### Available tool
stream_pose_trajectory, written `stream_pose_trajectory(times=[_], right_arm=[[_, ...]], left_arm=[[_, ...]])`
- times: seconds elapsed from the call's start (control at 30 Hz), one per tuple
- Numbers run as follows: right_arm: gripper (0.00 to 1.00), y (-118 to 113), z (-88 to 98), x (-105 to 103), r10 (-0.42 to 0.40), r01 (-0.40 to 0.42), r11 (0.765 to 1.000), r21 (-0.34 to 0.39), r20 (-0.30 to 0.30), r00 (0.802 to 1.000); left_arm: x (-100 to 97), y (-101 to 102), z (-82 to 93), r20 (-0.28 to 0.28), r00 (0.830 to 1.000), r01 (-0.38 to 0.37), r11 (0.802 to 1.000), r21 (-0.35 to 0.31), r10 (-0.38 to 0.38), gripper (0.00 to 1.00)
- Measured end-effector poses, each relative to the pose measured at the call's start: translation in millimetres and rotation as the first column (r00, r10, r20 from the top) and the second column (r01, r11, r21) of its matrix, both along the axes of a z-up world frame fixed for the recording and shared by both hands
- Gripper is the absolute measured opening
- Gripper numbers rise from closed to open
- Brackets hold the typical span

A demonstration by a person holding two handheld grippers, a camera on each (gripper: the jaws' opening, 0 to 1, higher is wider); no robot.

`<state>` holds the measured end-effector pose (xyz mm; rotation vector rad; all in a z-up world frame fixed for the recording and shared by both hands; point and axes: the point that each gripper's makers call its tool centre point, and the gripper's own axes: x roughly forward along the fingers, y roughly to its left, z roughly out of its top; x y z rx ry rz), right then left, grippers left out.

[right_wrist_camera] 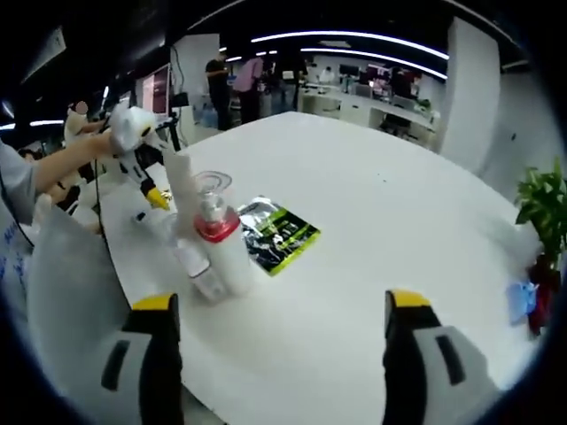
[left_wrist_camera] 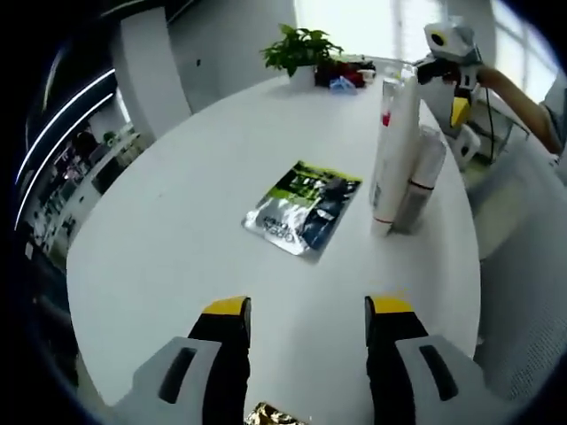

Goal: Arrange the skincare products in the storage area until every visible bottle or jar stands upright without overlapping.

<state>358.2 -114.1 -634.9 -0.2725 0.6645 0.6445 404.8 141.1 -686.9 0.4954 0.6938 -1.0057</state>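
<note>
White plastic bottles (left_wrist_camera: pixel 394 150) are standing together on a white round table (left_wrist_camera: pixel 177 230), ahead and to the right of the left gripper (left_wrist_camera: pixel 306 310), well apart from it. In the left gripper view its two yellow-tipped jaws are spread wide with bare tabletop between them, holding nothing. The tallest bottle, with a clear cap and a red band, is standing upright with its long axis vertical; a shorter grey tube (left_wrist_camera: pixel 423 181) is leaning or pressing against its right side, touching it. Whether that tube is fully upright is hard to tell.

A silver, green and black foil sachet (left_wrist_camera: pixel 303 205) is lying flat ahead of the left gripper, nearer than the bottles and just to their left. Something gold and crinkled (left_wrist_camera: pixel 270 414) is peeking in just below the jaws.

In the right gripper view the right gripper (right_wrist_camera: pixel 282 310) is likewise gaping wide and empty, and the bottle cluster (right_wrist_camera: pixel 213 239) is sitting ahead and to its left, nearer to this gripper than to the other. The sachet (right_wrist_camera: pixel 279 232) is lying just right of the cluster. A clear empty cup or cap (right_wrist_camera: pixel 211 186) is rising behind the red-capped bottle; nothing is visible inside it.

Judging by position, the right gripper is better placed to reach the bottles.

A potted plant (left_wrist_camera: pixel 299 49) is standing at the far table edge.
</note>
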Motion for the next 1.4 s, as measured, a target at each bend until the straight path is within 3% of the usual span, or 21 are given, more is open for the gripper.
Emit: stream_pose_trajectory(times=[0.1,0.3,0.6,0.93,1.4], right_arm=[[0.85,-3.0,-3.6,6.0,-0.006,0.006,1.000,0.001,-0.014,1.000],[0.79,-2.5,-10.8,24.5,-0.024,0.025,0.999,0.028,-0.025,0.999],[0.73,4.0,-21.8,51.5,-0.028,0.032,0.997,0.071,-0.053,0.998],[0.66,14.0,-38.4,74.0,-0.023,0.036,0.992,0.120,-0.106,0.994],[0.61,39.4,-70.9,84.6,-0.011,0.066,0.967,0.245,-0.221,0.975]], left_arm=[[5.5,-7.3,-2.1,-0.006,1.000,-0.011,1.000,-0.009,0.011,0.49],[16.4,-25.3,0.6,-0.018,0.999,-0.040,0.997,-0.068,0.039,0.46],[32.0,-46.4,-5.6,-0.013,0.998,-0.065,0.994,-0.091,0.064,0.41],[44.3,-55.4,-31.9,0.009,1.000,0.009,1.000,-0.002,-0.009,0.33],[49.5,-69.1,-43.4,0.010,0.995,0.100,0.994,0.036,-0.101,0.32]])
